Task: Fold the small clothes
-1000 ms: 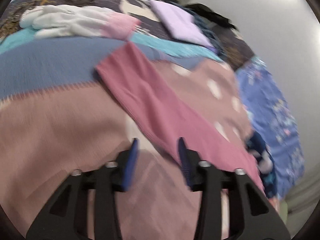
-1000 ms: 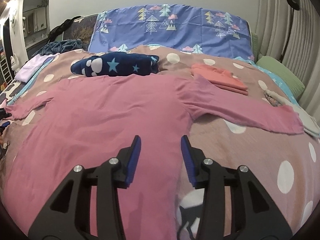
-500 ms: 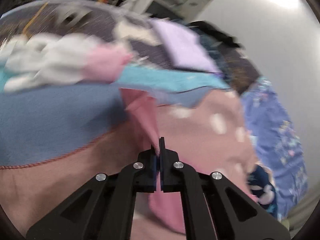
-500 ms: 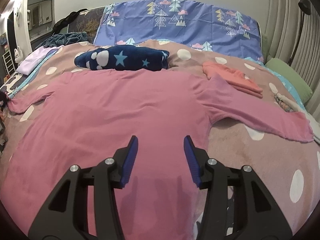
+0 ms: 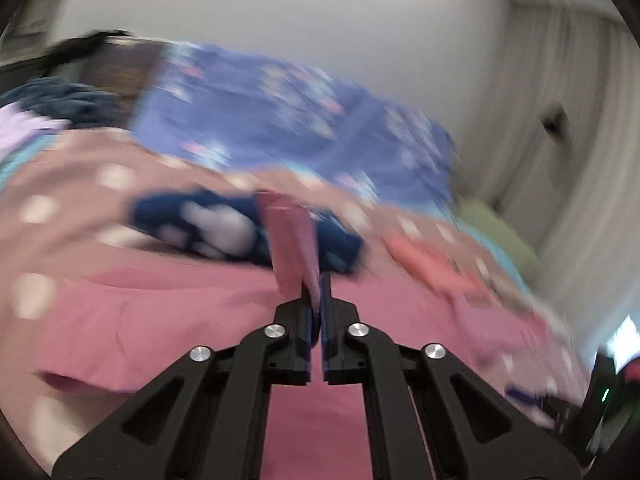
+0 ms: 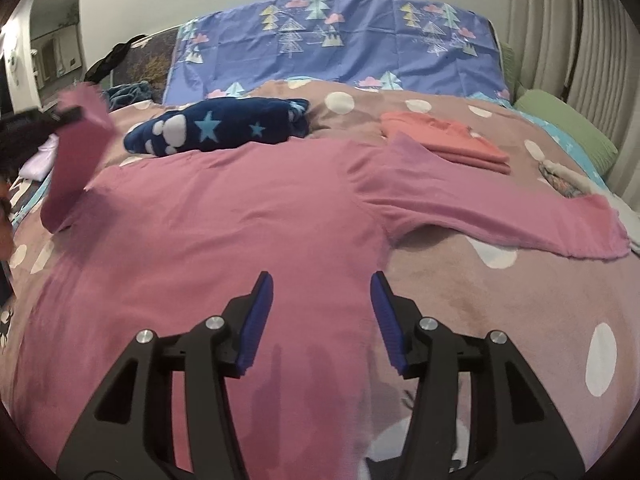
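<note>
Writing: I see none readable; only tree and cloud prints on the blue sheet [image 6: 340, 40].
Left gripper [image 5: 316, 288]: pinching the pink shirt's [image 6: 224, 220] sleeve cuff, jaws easing apart, cloth between them; raised, angled down over the bed.
Right gripper [image 6: 322, 320]: spread and opening, nothing between, tilted down over the shirt's lower body.
Shirt: flat on the dotted blanket [image 6: 500, 300], right sleeve stretched out.

Left wrist view: low, close over the pink shirt [image 5: 168, 312], facing the bed's head and blue tree-print cover [image 5: 280, 120]; heavily blurred. Right wrist view: near the bed's foot, angled down along the bed [image 6: 500, 280], sharp. Both share the shirt, navy star blanket [image 6: 216, 128], coral folded pile [image 6: 444, 140].
</note>
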